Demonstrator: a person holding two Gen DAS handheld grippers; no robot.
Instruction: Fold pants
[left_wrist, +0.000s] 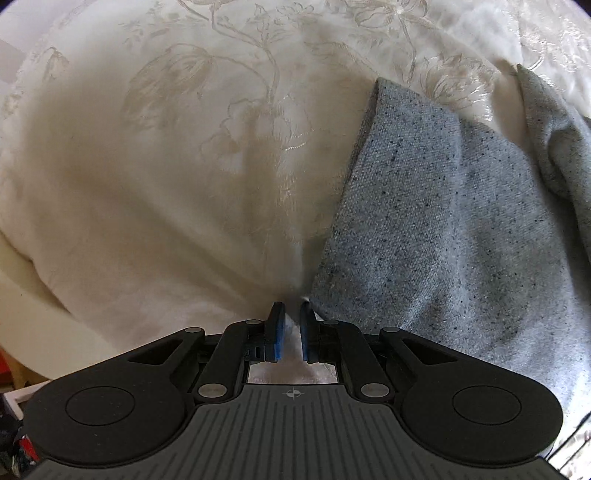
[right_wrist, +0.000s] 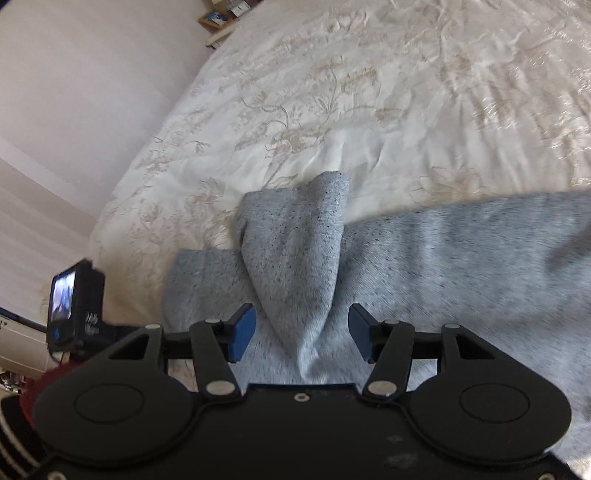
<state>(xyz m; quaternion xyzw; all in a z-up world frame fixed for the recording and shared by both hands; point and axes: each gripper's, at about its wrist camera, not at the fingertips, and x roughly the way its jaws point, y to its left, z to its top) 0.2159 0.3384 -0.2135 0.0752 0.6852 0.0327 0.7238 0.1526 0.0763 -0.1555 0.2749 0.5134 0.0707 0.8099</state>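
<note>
Bedspread (left_wrist: 166, 166), cream with a pale flower pattern, fills the left part of the left wrist view. It serves as the soft, wide surface for the folding. The left gripper (left_wrist: 291, 306) points down at it with the jaws drawn together, so only a thin slit stays between the blue pads. Whether a bit of cloth is pinched in this slit cannot be told. Just to the right of this claw begins the straight edge of the grey speckled pants (left_wrist: 424, 240). They lie flat on the cover and run off to the right, so probably this claw works at the edge of the garment.

In the right wrist view, a small camera with a lit screen (right_wrist: 70, 291) stands at the far left. The pants stretch across the bed toward the right. The right gripper (right_wrist: 301, 317) is tilted down over them with the jaws standing wide. One raised fold (right_wrist: 295, 240) of the grey cloth runs up from between the pads, which stand on each side of it without pressing it. The claw seems placed to take this fold.
</note>
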